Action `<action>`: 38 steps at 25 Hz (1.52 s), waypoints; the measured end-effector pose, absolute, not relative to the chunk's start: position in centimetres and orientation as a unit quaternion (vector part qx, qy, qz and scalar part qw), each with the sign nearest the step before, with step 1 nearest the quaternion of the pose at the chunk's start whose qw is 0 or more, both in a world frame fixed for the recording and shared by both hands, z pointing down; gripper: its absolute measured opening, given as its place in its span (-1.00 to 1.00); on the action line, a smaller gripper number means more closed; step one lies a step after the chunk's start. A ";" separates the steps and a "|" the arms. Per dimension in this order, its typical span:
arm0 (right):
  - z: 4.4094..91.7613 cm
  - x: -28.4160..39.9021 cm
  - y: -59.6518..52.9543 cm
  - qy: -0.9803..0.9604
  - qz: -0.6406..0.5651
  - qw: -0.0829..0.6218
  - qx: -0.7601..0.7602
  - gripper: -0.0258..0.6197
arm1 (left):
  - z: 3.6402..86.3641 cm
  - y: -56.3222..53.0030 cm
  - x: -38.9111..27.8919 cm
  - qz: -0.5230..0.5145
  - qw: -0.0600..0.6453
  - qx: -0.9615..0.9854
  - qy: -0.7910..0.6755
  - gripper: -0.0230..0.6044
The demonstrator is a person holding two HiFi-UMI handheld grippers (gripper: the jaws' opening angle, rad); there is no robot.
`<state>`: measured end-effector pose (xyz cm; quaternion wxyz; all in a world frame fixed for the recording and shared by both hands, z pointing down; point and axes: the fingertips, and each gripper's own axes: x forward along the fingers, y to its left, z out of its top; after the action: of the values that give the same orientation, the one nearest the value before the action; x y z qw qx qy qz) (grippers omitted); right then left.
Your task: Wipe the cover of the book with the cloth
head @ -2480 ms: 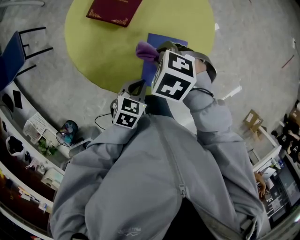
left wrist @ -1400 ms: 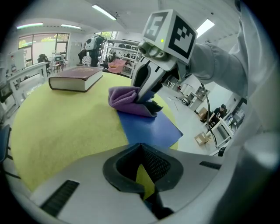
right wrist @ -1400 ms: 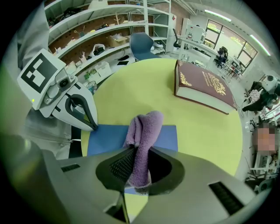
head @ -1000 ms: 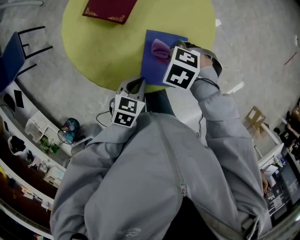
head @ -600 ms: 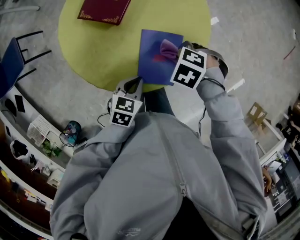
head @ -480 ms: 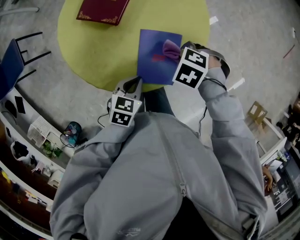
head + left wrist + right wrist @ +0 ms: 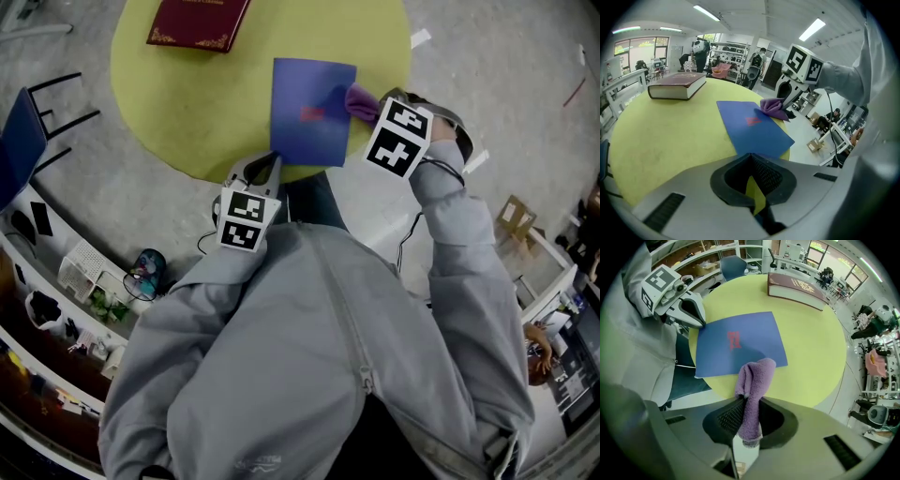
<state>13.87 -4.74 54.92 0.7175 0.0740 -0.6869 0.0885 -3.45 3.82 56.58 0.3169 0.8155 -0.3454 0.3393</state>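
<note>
While a person in a grey jacket (image 7: 309, 366) looks steeply down at a round yellow-green table (image 7: 187, 103), the right gripper (image 7: 749, 405) has its jaws clamped on a purple cloth (image 7: 752, 380). The cloth is bunched into a thick fold that sticks out past the jaw tips. Its free end rests on the cover of a blue book (image 7: 309, 111), at the book's 3 o'clock edge in the head view. The blue book lies flat and closed near the table edge closest to the person, with its near corner reaching out to that edge. A small red mark (image 7: 312, 114) sits near the middle of its cover. The left gripper (image 7: 751, 157) has its jaws drawn together at the tips, with nothing between them. It hangs at the table's near edge, at 7 o'clock from the blue book and just beside the book's near corner. No view shows whether it touches that corner. Each gripper carries a white cube with black square markers, and the two cubes are well apart. A thick red book (image 7: 192, 21) with gold trim lies flat and closed at 10 o'clock from the blue book, well apart from it, towards the far side of the table. A blue chair (image 7: 14, 131) stands on the grey floor at 9 o'clock in the head view, clear of the table.
</note>
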 end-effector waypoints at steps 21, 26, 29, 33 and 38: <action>49.7 10.2 -3.5 -0.736 0.078 0.664 0.105 -0.66 | 55.1 4.4 -3.3 0.338 0.310 0.826 -0.326 -0.87; 49.4 6.5 -3.1 -0.763 0.068 0.636 0.096 -0.66 | 56.0 4.9 -3.3 0.346 0.316 0.822 -0.323 -0.87; 49.6 4.2 -2.7 -0.779 0.069 0.617 0.086 -0.66 | 56.5 5.0 -3.4 0.350 0.318 0.820 -0.323 -0.87; 49.7 1.4 -2.2 -0.794 0.058 0.601 0.073 -0.66 | 56.5 4.9 -3.3 0.347 0.321 0.819 -0.326 -0.87; 50.1 -1.8 -1.7 -0.808 0.043 0.586 0.050 -0.66 | 56.5 4.8 -3.4 0.342 0.324 0.818 -0.331 -0.87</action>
<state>-1.79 -1.65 50.10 0.5861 0.0496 -0.8075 0.0432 -3.37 4.85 56.52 0.3236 0.8176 -0.3309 0.3424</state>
